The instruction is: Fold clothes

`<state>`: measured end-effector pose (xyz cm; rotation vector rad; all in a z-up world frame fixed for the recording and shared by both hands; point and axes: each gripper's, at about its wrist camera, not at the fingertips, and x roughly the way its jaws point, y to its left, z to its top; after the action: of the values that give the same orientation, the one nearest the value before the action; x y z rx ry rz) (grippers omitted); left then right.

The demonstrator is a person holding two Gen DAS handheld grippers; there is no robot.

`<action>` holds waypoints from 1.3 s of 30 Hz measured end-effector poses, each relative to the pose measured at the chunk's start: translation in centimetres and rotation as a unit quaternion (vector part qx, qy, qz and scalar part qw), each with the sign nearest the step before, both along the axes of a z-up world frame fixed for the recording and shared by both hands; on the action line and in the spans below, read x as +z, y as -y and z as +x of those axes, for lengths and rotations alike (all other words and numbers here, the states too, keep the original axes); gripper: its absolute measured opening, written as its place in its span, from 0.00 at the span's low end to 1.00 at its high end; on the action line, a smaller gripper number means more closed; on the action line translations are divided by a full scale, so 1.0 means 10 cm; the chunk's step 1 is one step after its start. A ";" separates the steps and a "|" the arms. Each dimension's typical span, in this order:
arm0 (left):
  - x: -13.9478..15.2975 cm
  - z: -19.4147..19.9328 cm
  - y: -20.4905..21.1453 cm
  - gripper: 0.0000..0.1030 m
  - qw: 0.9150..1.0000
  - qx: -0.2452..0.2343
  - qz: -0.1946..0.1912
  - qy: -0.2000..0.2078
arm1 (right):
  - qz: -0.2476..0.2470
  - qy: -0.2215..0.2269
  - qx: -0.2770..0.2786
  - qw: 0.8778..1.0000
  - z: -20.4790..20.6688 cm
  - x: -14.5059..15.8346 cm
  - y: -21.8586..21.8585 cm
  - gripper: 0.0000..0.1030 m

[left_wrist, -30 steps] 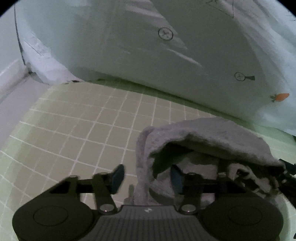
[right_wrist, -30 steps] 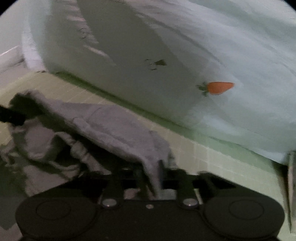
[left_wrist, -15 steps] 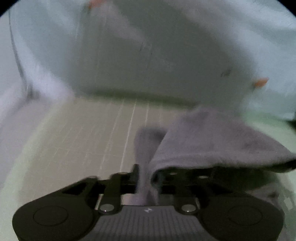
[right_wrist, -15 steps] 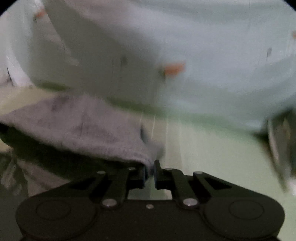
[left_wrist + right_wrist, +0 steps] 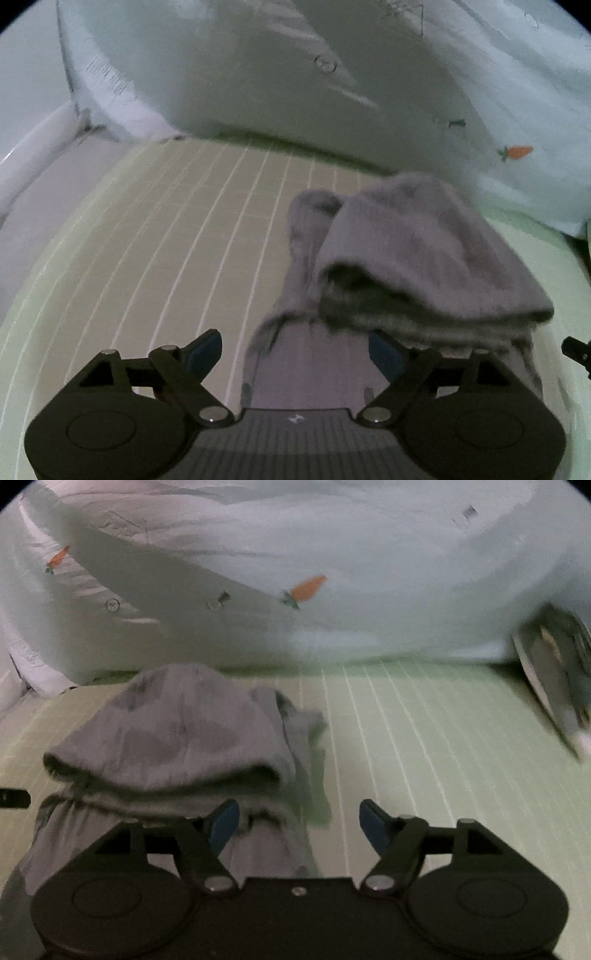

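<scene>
Bedding (image 5: 369, 572) with carrot prints backs a green checked sheet (image 5: 166, 258) where the grey garment (image 5: 417, 258) lies folded over. Both grippers, left (image 5: 295, 350) and right (image 5: 299, 823), have just been opening, fingers released and empty. Next likely: regrasp an edge for another fold.

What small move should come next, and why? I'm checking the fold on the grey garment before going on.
Probably lower both grippers and press the top layer flat. The grey garment lies doubled over on the green checked sheet, but its folded edge bulges and gapes. The left gripper and right gripper have just opened; neither grips it.
</scene>
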<state>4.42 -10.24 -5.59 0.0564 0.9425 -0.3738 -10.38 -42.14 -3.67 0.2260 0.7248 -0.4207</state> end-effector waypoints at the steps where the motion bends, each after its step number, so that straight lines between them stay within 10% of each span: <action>1: -0.02 -0.07 -0.04 0.84 1.000 0.001 0.005 -0.004 | 0.010 -0.005 -0.005 1.000 -0.08 -0.03 -0.01 0.71; 30: -0.50 -1.07 -0.70 0.83 0.993 -0.034 0.015 -0.114 | 0.107 -0.138 -0.017 0.984 -1.12 -0.54 -0.56 0.82; 33: -0.48 -1.12 -0.67 0.67 0.992 -0.045 0.014 -0.114 | 0.114 -0.154 -0.003 0.982 -1.07 -0.53 -0.55 0.76; 39: -0.49 -1.12 -0.58 0.13 0.991 -0.026 -0.008 -0.135 | 0.149 -0.152 0.041 0.976 -0.93 -0.42 -0.49 0.26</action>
<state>-6.81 -4.41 -10.50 0.0159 1.2064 -0.4437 -19.69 -37.29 -7.86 0.4190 1.0961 -0.2683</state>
